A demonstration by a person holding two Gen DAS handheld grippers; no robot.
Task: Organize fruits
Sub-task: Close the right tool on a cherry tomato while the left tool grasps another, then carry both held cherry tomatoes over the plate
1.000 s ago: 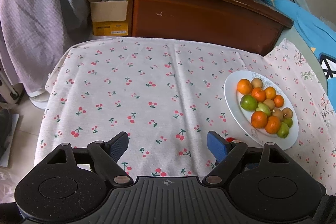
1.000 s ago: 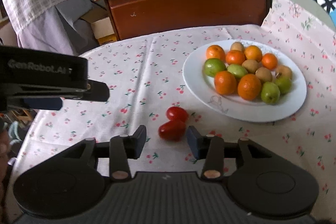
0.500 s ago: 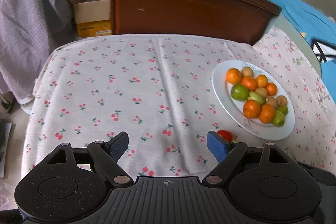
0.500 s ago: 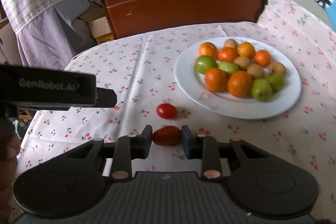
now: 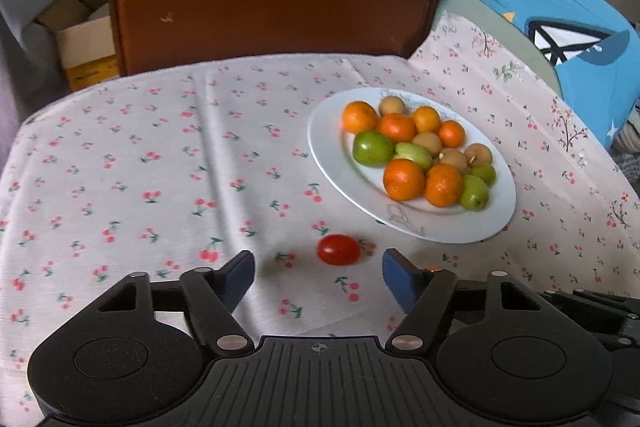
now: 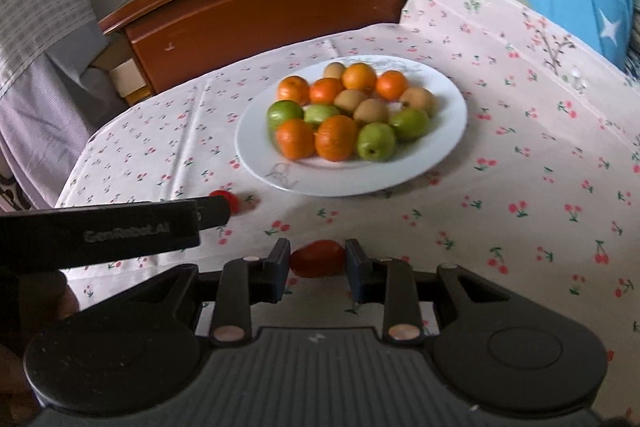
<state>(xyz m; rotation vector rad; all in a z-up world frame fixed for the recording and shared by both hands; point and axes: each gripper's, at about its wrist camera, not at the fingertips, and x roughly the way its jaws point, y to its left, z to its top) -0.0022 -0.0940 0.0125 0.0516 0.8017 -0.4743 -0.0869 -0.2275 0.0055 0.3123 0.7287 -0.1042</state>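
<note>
Clenched on a small oblong red tomato (image 6: 318, 259) is my right gripper (image 6: 316, 261), near the white plate (image 6: 440, 147); my left gripper (image 5: 318, 273) is closing around its empty-jawed twin (image 5: 338, 249). Both look light, soft, slippery: I'd squeeze their middles gently.

We see a white plate (image 6: 440, 155) right of centre in the upper half of the right wrist frame, resting flat on the cloth. It holds a cluster of oranges (image 6: 336, 138), green fruits (image 6: 376, 142) and small tan-brown fruits (image 6: 371, 111), all touching. One oblong red tomato (image 6: 318, 259) sits at lower centre, clamped between two pads. A second red tomato (image 5: 338, 249) lies loose on the cloth at lower centre of the left wrist frame, near the plate rim.
</note>
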